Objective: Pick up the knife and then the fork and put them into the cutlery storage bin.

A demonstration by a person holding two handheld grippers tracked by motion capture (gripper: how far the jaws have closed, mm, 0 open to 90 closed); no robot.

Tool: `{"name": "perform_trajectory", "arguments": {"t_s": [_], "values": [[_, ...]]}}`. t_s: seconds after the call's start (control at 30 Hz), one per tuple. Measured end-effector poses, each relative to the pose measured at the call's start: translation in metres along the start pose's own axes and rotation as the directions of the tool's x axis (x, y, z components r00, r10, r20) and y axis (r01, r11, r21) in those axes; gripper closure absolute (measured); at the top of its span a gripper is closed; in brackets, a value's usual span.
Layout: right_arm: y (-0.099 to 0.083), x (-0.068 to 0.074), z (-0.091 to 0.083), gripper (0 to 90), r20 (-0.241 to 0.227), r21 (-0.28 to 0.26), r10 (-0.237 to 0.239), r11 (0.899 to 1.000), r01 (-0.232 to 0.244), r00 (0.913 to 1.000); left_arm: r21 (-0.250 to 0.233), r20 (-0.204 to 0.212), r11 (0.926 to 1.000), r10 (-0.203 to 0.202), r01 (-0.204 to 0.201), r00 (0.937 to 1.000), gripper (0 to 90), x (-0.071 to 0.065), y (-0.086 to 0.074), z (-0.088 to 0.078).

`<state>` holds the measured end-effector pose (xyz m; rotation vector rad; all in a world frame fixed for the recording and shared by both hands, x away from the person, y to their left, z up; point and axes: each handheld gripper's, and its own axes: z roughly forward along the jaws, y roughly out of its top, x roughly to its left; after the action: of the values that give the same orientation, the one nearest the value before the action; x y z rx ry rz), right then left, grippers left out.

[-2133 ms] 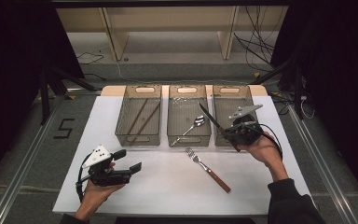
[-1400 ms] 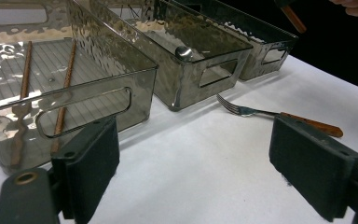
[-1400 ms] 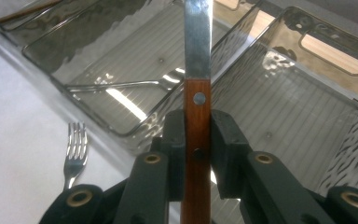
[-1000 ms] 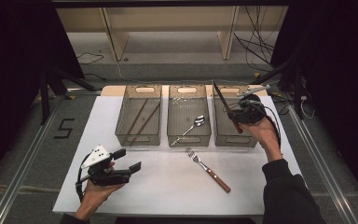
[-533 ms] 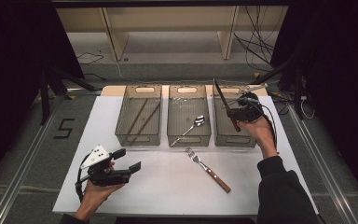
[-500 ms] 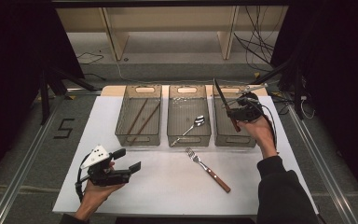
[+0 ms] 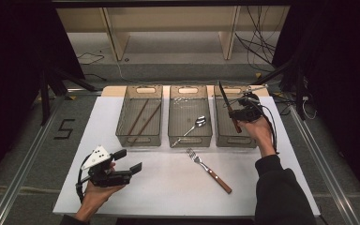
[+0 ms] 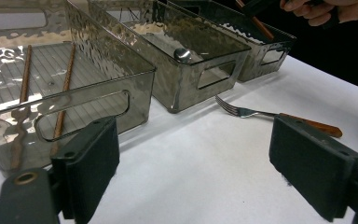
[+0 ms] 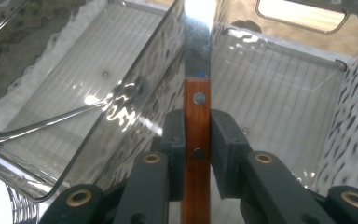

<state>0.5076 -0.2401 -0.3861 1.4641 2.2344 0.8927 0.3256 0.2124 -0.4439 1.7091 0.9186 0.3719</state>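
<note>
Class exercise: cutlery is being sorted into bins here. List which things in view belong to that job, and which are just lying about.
Part of the job: knife clamped in the right gripper; right bin; middle bin with spoon; left bin with chopsticks; fork; open left gripper.

Lying about: cables; floor mark "5".

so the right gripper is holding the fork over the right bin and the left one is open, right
Not the fork: the right gripper is shut on a wooden-handled knife, as the right gripper view shows. The fork lies on the table. The rest holds: it is over the right bin, and the left gripper is open.
</note>
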Motion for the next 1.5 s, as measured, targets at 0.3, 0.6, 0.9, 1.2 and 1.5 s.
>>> {"name": "perform_trajectory", "arguments": {"t_s": [0.3,0.6,0.9,1.2,1.5], "values": [[-0.005,0.0,0.008,77.2,0.008,0.023,0.024,0.999,-0.024,0.9997,0.002,0.0,1.0,0.001,-0.001,1.0,15.6,0.0,0.0,0.0],[-0.011,0.0,0.016,77.1,0.011,0.043,0.054,0.998,-0.054,0.9985,0.004,0.0,1.0,0.001,-0.001,1.0,15.6,0.0,0.0,0.0],[-0.015,0.001,0.021,76.1,0.012,0.059,0.077,0.995,-0.077,0.997,0.006,-0.003,1.0,0.001,-0.001,1.0,15.6,0.0,0.0,0.0],[-0.011,0.004,0.014,57.4,-0.047,0.026,0.064,0.998,-0.063,0.9968,0.007,-0.002,1.0,0.002,-0.001,1.0,15.5,0.0,0.0,0.0],[-0.012,0.016,-0.002,42.1,-0.078,-0.013,-0.008,1.0,0.007,0.9969,0.008,-0.002,1.0,0.0,0.0,1.0,15.6,0.0,0.0,0.0]]}}
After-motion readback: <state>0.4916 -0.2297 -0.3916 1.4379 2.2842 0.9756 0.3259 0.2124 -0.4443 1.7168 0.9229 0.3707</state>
